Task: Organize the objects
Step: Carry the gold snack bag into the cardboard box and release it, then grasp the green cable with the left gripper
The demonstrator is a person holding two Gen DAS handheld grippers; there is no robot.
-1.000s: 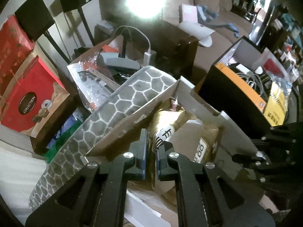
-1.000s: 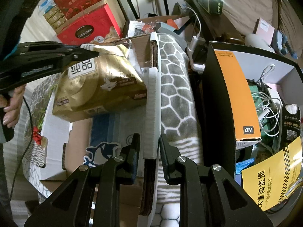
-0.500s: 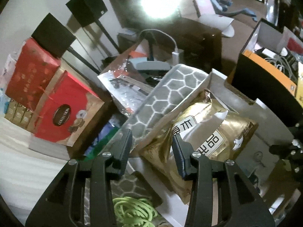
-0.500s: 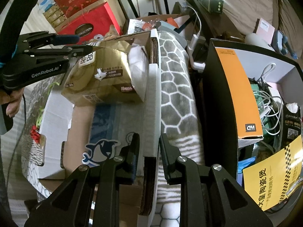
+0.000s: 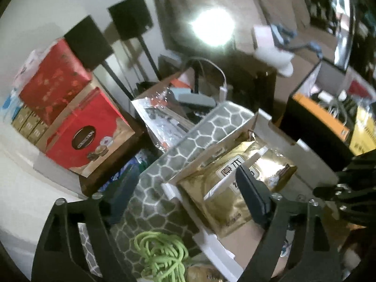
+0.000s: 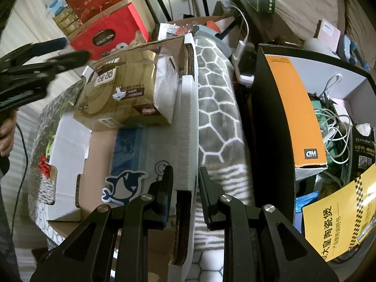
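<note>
While the left gripper gapes, right jaws straddle the box wall, gold pack lying lengthwise along the far wall.

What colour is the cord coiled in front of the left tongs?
Bright lime green cord, lying on the grey honeycomb blanket; clearest in the left wrist view.

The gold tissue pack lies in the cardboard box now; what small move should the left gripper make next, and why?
Probably draw the left gripper away: it is open, and the gold tissue pack lies in the cardboard box, free of its fingers. The right gripper grips the box wall.
</note>
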